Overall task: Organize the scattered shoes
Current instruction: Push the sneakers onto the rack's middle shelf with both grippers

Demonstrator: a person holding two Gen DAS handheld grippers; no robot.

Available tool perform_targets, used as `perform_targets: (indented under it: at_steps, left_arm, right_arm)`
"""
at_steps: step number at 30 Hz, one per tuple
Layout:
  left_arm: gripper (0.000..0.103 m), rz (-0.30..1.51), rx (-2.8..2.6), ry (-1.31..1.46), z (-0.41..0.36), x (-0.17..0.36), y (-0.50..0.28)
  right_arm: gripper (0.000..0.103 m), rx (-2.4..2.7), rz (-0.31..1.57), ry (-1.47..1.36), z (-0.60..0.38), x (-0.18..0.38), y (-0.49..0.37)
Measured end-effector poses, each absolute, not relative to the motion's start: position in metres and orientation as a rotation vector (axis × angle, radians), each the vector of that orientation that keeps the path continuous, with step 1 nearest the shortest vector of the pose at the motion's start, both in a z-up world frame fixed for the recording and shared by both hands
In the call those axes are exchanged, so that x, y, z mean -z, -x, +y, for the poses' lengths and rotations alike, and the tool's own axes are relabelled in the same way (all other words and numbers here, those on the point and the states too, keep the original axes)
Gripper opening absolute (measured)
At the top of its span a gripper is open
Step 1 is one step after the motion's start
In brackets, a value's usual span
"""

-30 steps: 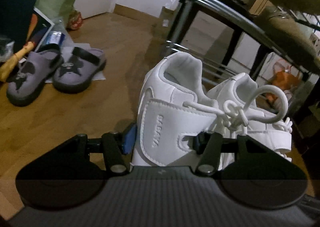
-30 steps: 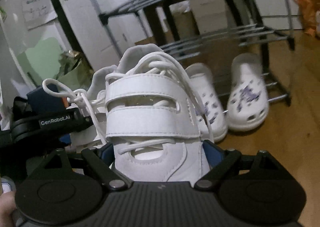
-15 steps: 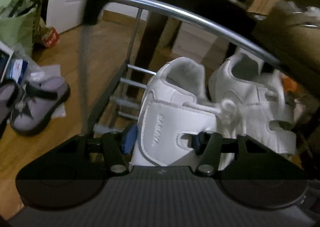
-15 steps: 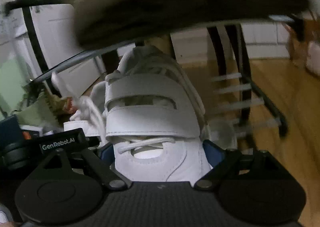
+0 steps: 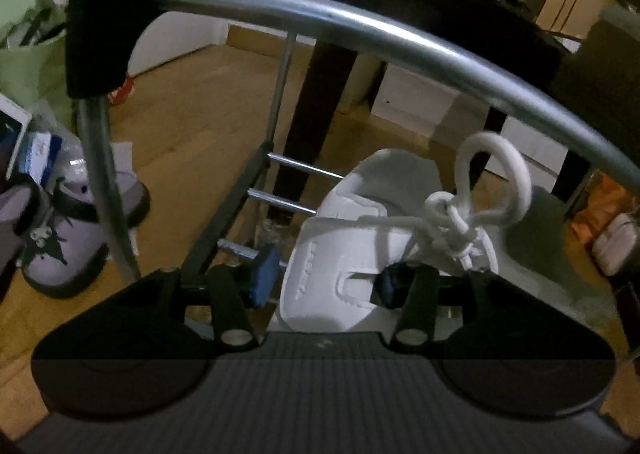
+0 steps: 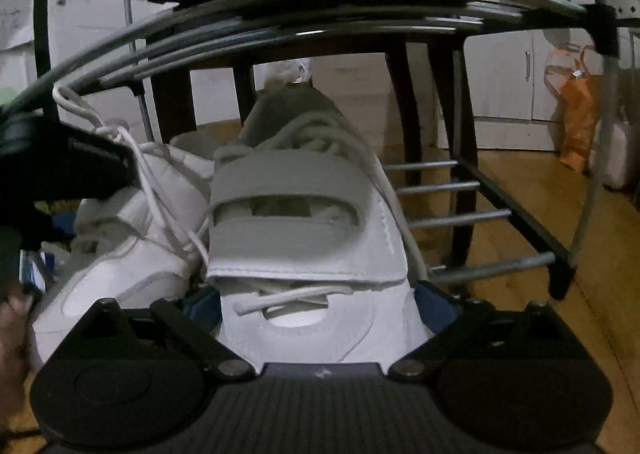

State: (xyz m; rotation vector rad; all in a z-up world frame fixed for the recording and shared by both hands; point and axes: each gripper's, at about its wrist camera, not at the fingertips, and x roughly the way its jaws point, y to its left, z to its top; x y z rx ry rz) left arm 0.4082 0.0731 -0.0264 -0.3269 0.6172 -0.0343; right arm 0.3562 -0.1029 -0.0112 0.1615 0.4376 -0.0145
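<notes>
White sneaker (image 6: 304,238) hides right tongs' (image 6: 316,310) tips.

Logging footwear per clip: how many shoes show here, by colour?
White sneakers: 2, one in the left gripper, one in the right gripper.
Grey-lilac slippers: 2 on the floor, one cut off at the frame edge.
Total: 4.

Two sneakers (image 6: 304,221) side by side on the rack's rungs (image 6: 452,217), under an upper shelf (image 6: 320,21).
</notes>
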Motion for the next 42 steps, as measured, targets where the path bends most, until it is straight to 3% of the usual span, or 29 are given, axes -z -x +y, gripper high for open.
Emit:
perform_targets:
  at_steps: [4,17,20,21,27,32,33,36,37,42]
  left_arm:
    - [0.052,0.627,0.042,0.31,0.075,0.023,-0.409]
    - [0.053,0.625,0.025,0.234,0.065,0.012,-0.407]
    - [0.061,0.632,0.034,0.234,0.068,0.011,-0.404]
    - [0.062,0.634,0.036,0.239,0.069,0.011,-0.403]
    - [0.065,0.649,0.046,0.27,0.078,0.01,-0.4]
    - [0.066,0.661,0.053,0.27,0.083,0.009,-0.397]
    - [0.066,0.662,0.055,0.256,0.083,0.009,-0.397]
    - [0.066,0.677,0.068,0.238,0.084,0.01,-0.396]
    - [0.066,0.683,0.074,0.244,0.085,0.01,-0.396]
    - [0.066,0.669,0.064,0.231,0.09,0.005,-0.397]
  right_arm:
    - [0.097,0.043,0.469,-0.177,-0.093,0.002,-0.379]
    - [0.098,0.008,0.451,-0.241,-0.089,-0.008,-0.398]
    - [0.098,-0.027,0.374,-0.232,-0.092,-0.011,-0.377]
    - [0.103,-0.033,0.337,-0.216,-0.09,-0.013,-0.368]
    - [0.103,-0.065,0.215,-0.155,-0.079,-0.017,-0.309]
    - [0.103,-0.185,0.181,-0.286,-0.09,0.019,-0.238]
    - [0.1,-0.229,0.205,-0.322,-0.091,0.03,-0.232]
    - [0.068,-0.351,0.358,-0.427,-0.086,0.06,-0.248]
    - [0.064,-0.376,0.391,-0.454,-0.083,0.064,-0.256]
    - [0.064,-0.43,0.427,-0.448,-0.057,0.065,-0.279]
